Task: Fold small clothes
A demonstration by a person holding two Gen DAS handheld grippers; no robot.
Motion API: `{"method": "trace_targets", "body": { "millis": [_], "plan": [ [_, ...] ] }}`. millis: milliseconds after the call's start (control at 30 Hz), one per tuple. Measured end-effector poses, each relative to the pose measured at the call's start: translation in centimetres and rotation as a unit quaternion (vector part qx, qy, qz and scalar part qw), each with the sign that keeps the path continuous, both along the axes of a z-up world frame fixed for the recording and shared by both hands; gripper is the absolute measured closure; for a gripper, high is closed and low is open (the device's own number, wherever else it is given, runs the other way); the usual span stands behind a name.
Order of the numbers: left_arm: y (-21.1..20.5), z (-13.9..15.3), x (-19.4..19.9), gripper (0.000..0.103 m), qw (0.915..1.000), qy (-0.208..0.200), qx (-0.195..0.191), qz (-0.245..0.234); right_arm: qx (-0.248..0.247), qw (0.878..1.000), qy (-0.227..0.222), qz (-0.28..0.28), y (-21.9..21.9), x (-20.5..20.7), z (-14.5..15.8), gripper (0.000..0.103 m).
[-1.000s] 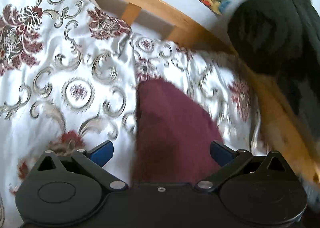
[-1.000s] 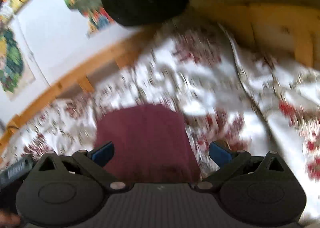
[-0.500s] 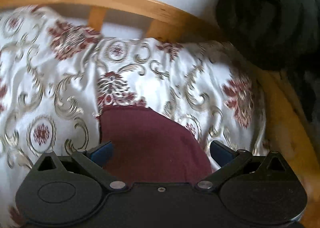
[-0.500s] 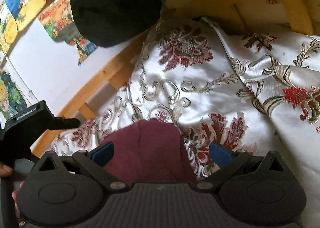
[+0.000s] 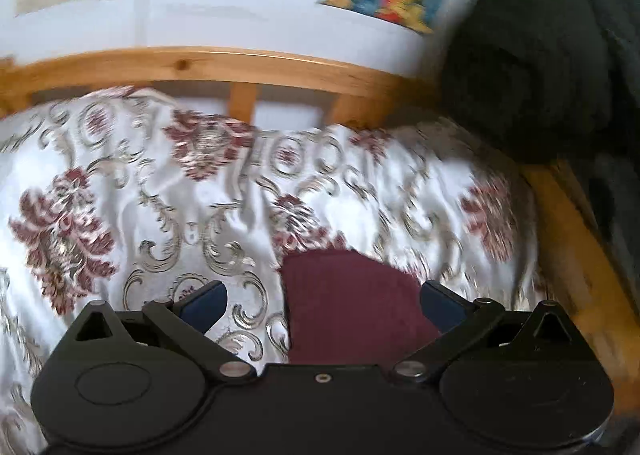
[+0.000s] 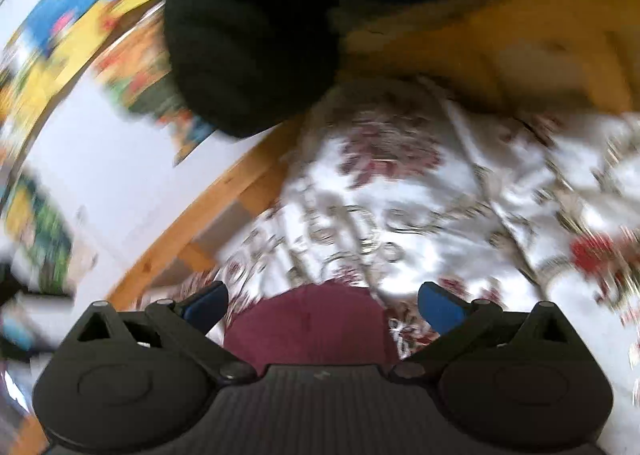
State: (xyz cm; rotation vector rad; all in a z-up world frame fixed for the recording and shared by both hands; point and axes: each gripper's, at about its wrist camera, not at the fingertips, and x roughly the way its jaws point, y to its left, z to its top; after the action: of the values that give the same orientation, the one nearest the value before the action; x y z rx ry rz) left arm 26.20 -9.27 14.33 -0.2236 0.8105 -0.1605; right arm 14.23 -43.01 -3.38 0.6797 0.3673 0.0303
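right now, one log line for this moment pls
task: fold small clothes | left gripper: open over maroon garment | right gripper: open | garment on floral bedspread | frames blurred

Both wrist views look low and close across the bed (image 5: 168, 215) toward its far wooden rail (image 5: 240, 65), sharing the maroon cloth (image 5: 352, 307) (image 6: 312, 323).

The maroon garment (image 5: 352, 307) ran out of sight under the gripper body. Motion blur smeared the wall posters (image 6: 80, 67), perhaps children's drawings.
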Motion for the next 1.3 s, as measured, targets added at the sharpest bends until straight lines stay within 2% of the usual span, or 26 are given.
{"method": "trace_targets", "body": {
  "millis": [100, 200, 233, 267, 333, 433, 533, 633, 800, 933, 1033, 1100, 1233, 1300],
  "plan": [
    [0.4, -0.1, 1.5, 0.001, 0.9980, -0.018, -0.027, 0.054, -0.066, 0.997, -0.008, 0.027, 1.0, 1.3, 0.0, 0.000],
    [-0.4, -1.5, 4.5, 0.001, 0.9972, 0.002, -0.011, 0.074, -0.119, 0.990, -0.036, 0.061, 1.2, 4.3, -1.1, 0.000],
    [-0.9, -2.0, 5.9, 0.001, 0.9974, 0.016, -0.002, 0.070, -0.135, 0.988, -0.024, 0.073, 1.3, 5.6, -1.8, 0.000],
    [-1.3, -2.4, 6.9, 0.001, 0.9976, 0.022, 0.003, 0.066, -0.140, 0.987, -0.015, 0.072, 1.2, 6.4, -2.4, 0.000],
    [-2.2, -3.0, 8.2, 0.001, 0.9989, 0.016, 0.003, 0.043, -0.109, 0.991, -0.021, 0.076, 0.7, 7.0, -3.3, 0.000],
    [-3.0, -4.5, 8.4, 0.001, 1.0000, 0.001, -0.003, 0.002, -0.083, 0.994, -0.012, 0.070, 0.5, 7.7, -4.1, 0.000],
    [-3.1, -6.6, 7.1, 0.001, 0.9997, 0.002, -0.012, -0.023, -0.072, 0.995, 0.005, 0.064, 0.6, 7.9, -4.5, 0.000],
    [-2.4, -9.0, 4.9, 0.001, 0.9993, 0.002, -0.020, -0.031, -0.073, 0.996, -0.003, 0.055, 0.9, 7.6, -4.1, 0.000],
    [-0.2, -12.1, 1.4, 0.001, 0.9963, -0.021, -0.064, -0.053, -0.097, 0.993, -0.017, 0.065, 2.1, 7.3, -2.8, 0.000],
    [1.4, -13.6, -1.4, 0.001, 0.9886, -0.082, -0.087, -0.092, -0.151, 0.986, -0.018, 0.070, 3.1, 6.8, -1.7, 0.000],
    [2.9, -15.4, -3.9, 0.001, 0.9822, -0.111, -0.125, -0.086, -0.167, 0.983, -0.011, 0.070, 3.5, 6.5, -1.5, 0.000],
    [3.3, -16.3, -4.6, 0.001, 0.9829, -0.090, -0.134, -0.088, -0.177, 0.981, -0.001, 0.077, 3.7, 6.5, -1.7, 0.000],
    [3.3, -17.5, -4.4, 0.001, 0.9779, -0.061, -0.133, -0.149, -0.216, 0.972, 0.038, 0.088, 4.6, 7.0, -3.0, 0.000],
    [3.8, -18.4, -3.8, 0.001, 0.9762, -0.041, -0.154, -0.146, -0.220, 0.970, 0.060, 0.086, 5.0, 7.4, -3.7, 0.000]
  ]
}}
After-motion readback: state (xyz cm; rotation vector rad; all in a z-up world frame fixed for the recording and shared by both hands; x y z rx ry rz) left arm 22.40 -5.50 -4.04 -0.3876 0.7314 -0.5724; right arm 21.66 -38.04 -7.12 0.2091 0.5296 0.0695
